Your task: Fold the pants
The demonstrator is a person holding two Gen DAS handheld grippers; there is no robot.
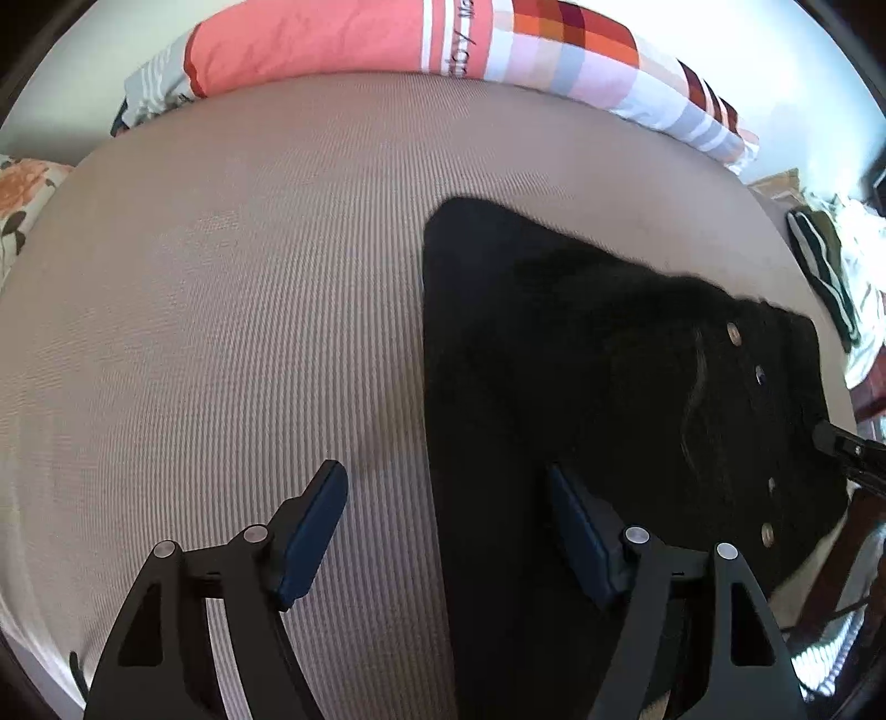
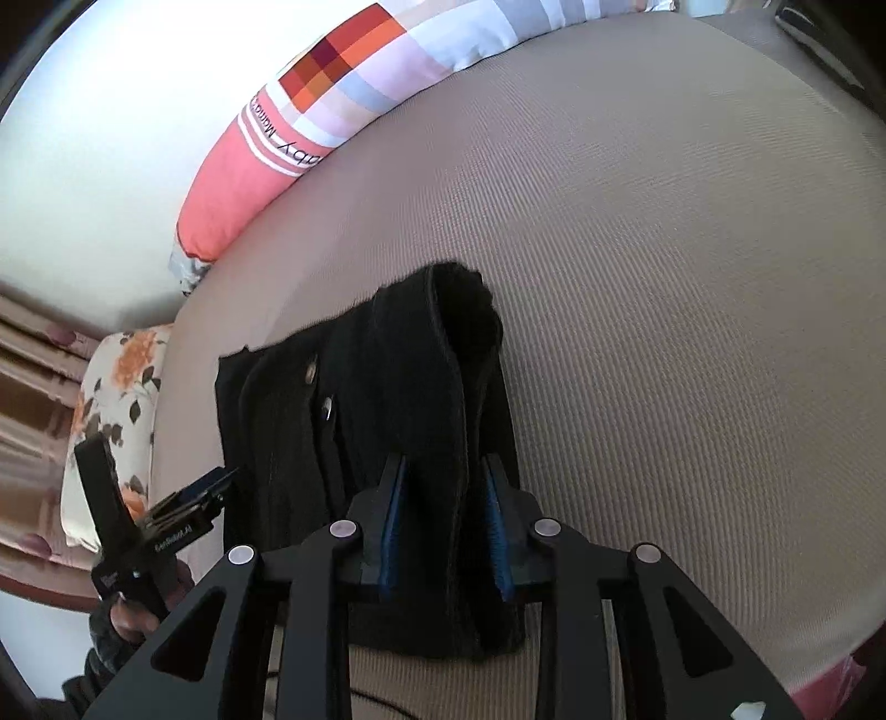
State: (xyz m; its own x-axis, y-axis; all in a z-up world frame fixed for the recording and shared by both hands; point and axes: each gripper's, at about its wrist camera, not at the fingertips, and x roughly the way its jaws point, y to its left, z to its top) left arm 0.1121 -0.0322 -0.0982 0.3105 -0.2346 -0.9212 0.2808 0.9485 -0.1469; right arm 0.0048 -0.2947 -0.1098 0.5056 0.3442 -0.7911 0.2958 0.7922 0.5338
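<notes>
**Right gripper pinches a raised fold of the pants while the left waits apart**

The black pants (image 1: 609, 376) lie on the ribbed beige mattress (image 1: 221, 304), already doubled into a compact block, with their metal buttons (image 1: 733, 332) facing up near the waistband end. The right gripper (image 2: 443, 498) is clamped on a ridge of the cloth, which stands up between its blue pads (image 2: 392, 520); holding the fabric there seems meant to lift one layer and carry it over the rest. The left gripper (image 1: 443, 531) has its jaws wide apart and holds nothing. It hangs over the near long edge of the pants, one finger above the mattress and the other above the cloth, probably ready to pin or catch that edge so the block does not slide. The striped pillow (image 1: 498, 50) along the far side lies well apart from the pants, as does the flowered pillow (image 2: 111, 421).
</notes>
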